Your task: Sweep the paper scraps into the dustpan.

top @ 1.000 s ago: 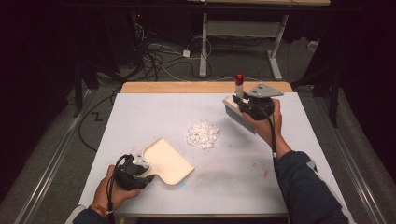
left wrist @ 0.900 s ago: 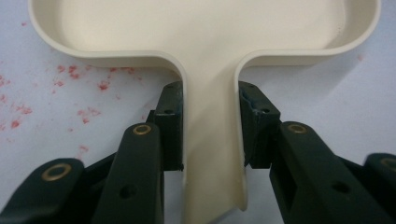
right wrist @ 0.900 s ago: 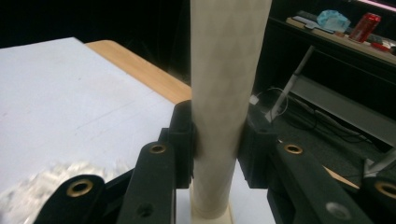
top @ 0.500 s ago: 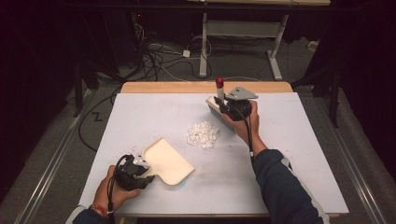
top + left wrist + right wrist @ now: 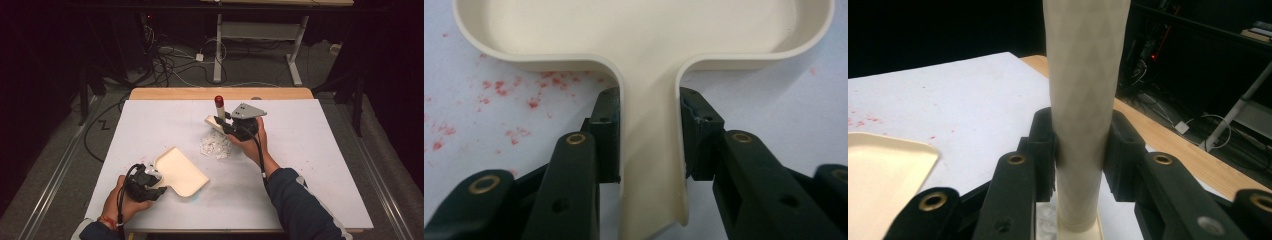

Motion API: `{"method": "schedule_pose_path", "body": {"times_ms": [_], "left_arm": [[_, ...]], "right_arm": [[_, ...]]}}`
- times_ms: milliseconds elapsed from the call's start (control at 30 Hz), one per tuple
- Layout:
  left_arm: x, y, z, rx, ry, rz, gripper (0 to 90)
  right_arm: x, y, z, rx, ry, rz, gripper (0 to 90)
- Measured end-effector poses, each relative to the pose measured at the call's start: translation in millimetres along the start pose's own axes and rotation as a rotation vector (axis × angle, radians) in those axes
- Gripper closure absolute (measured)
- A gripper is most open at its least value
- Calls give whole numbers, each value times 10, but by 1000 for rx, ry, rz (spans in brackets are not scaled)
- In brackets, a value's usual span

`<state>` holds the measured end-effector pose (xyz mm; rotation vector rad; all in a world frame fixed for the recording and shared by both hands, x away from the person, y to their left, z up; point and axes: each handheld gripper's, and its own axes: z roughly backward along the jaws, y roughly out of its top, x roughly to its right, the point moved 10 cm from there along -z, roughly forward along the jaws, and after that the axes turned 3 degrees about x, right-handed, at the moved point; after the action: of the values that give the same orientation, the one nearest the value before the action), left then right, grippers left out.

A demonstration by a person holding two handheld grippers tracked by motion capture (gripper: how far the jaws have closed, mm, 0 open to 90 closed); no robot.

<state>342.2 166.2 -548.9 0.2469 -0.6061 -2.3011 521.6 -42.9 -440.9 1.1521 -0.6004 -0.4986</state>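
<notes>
A cream dustpan [image 5: 180,172] lies flat on the white table [image 5: 310,150] at the front left. My left gripper [image 5: 156,184] is shut on its handle [image 5: 651,150], one jaw on either side. A pile of white scraps [image 5: 216,146] sits mid-table. Just behind the pile, my right gripper [image 5: 227,125] is shut on a brush's cream handle [image 5: 1083,75]. The handle's red tip [image 5: 219,101] points up and the brush head [image 5: 214,123] hangs close above the far edge of the pile. The dustpan [image 5: 878,170] shows at the lower left of the right gripper view.
Small red specks [image 5: 499,95] dot the table near the dustpan. A wooden strip [image 5: 220,93] runs along the table's far edge. Beyond it are floor cables [image 5: 170,65] and the white legs of a desk [image 5: 295,55]. Open table lies right of my right hand.
My right gripper has carried the brush leftward and nearer, from the back right of the table to just behind the scrap pile. The left gripper and dustpan have stayed put.
</notes>
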Motion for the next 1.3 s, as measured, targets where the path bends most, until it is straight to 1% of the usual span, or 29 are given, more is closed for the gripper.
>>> {"method": "schedule_pose_path", "body": {"times_ms": [33, 67, 100, 133, 167, 200, 233, 300, 367, 433, 533, 600, 700, 733, 767, 800, 833, 867, 900, 933, 967, 1000, 1033, 1100, 1133, 1167, 1200, 1233, 1300], "left_arm": [[2, 1, -2, -2, 0, 1, 639], [3, 5, -5, 0, -1, 1, 639], [4, 6, -13, -4, -2, 0, 639], [4, 6, -13, -4, -2, 0, 639], [2, 6, -15, -6, -2, -3, 639], [2, 7, -16, -6, 0, -4, 639], [1, 8, -15, -8, 2, -6, 639], [3, 8, -16, -9, 1, -4, 639], [2, 11, -25, -12, -2, -4, 639], [2, 11, -26, -15, -2, -5, 639], [-4, 17, -29, -19, -5, -9, 639], [-9, 27, -30, -23, -6, -13, 639], [-21, 48, -29, -33, -11, -20, 639], [-28, 58, -27, -33, -11, -24, 639], [-26, 66, -26, -36, -14, -19, 639], [-28, 82, -9, -48, -15, -19, 639], [-28, 82, -9, -48, -15, -19, 639], [-27, 92, -1, -54, -15, -17, 639], [-32, 100, 8, -64, -16, -21, 639], [-37, 110, 16, -73, -19, -24, 639], [-42, 118, 24, -83, -24, -25, 639], [-51, 129, 32, -90, -27, -29, 639], [-60, 142, 38, -96, -33, -35, 639], [-74, 166, 41, -110, -40, -45, 639], [-80, 179, 38, -113, -41, -47, 639], [-85, 188, 31, -116, -43, -48, 639], [-92, 195, 25, -121, -44, -51, 639], [-98, 201, 19, -124, -46, -52, 639], [-107, 207, 10, -133, -49, -55, 639]], "right_arm": [[0, 0, 0, 0, 0, 0, 705], [-65, -12, 23, -1, 9, 0, 702], [-99, -8, 34, 5, 19, 1, 702], [-99, -8, 34, 5, 19, 1, 702], [-159, -7, 59, 8, 33, 9, 701], [-159, -7, 59, 8, 33, 9, 701], [-219, -8, 91, 7, 47, 18, 700], [-290, -1, 132, 15, 63, 19, 702], [-373, 7, 173, 17, 81, 34, 704], [-436, 13, 203, 16, 91, 62, 706], [-466, 42, 237, 15, 78, 84, 709], [-447, 70, 250, 20, 60, 105, 709], [-417, 96, 259, 20, 49, 108, 709], [-355, 124, 265, 25, 24, 110, 709], [-317, 138, 268, 29, 11, 115, 709], [-276, 150, 274, 32, -2, 111, 709], [-226, 169, 280, 41, -20, 109, 708], [-226, 169, 280, 41, -20, 109, 708], [-131, 190, 280, 51, -52, 121, 709], [-131, 190, 280, 51, -52, 121, 709], [-39, 182, 247, 46, -85, 131, 708], [-39, 182, 247, 46, -85, 131, 708], [32, 159, 189, 39, -105, 138, 709], [79, 128, 115, 30, -123, 145, 709], [79, 128, 115, 30, -123, 145, 709], [78, 90, 37, 22, -116, 158, 709], [54, 68, -1, 15, -104, 154, 709], [15, 53, -32, 12, -88, 151, 708], [-100, 45, -60, 15, -37, 149, 709]]}}
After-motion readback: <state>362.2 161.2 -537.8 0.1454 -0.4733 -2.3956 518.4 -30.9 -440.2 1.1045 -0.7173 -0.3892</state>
